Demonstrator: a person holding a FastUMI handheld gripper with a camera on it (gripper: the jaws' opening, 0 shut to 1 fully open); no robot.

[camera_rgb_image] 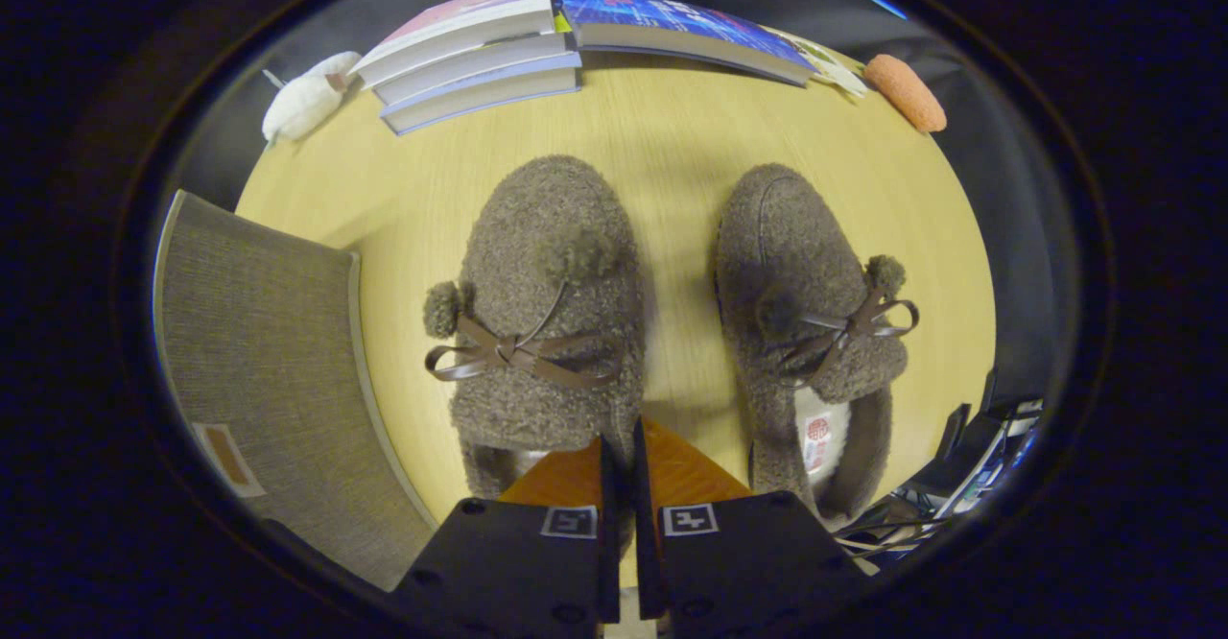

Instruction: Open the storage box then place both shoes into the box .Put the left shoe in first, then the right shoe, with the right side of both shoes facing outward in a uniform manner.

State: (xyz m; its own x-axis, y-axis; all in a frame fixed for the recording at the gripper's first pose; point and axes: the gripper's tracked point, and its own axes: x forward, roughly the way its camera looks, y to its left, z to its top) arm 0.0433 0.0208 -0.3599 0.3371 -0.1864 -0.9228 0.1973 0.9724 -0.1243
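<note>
The hand-held gripper [622, 447], its fingers pressed together on nothing, hovers at the heel of the left fuzzy brown bow-tied slipper [542, 313], toe pointing straight ahead on the pale wooden counter [672, 140], with the grey woven fabric storage box [269, 370] lying left, lid on.

place: booth tabletop | cues: wooden table [672, 159]; stacked books [480, 54]; black cloth wall [969, 130]

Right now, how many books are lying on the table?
4. Three are stacked beyond the left shoe: top, middle, bottom. The fourth lies beside the stack, beyond the right shoe. The closed fingers may hide nothing more.
</note>
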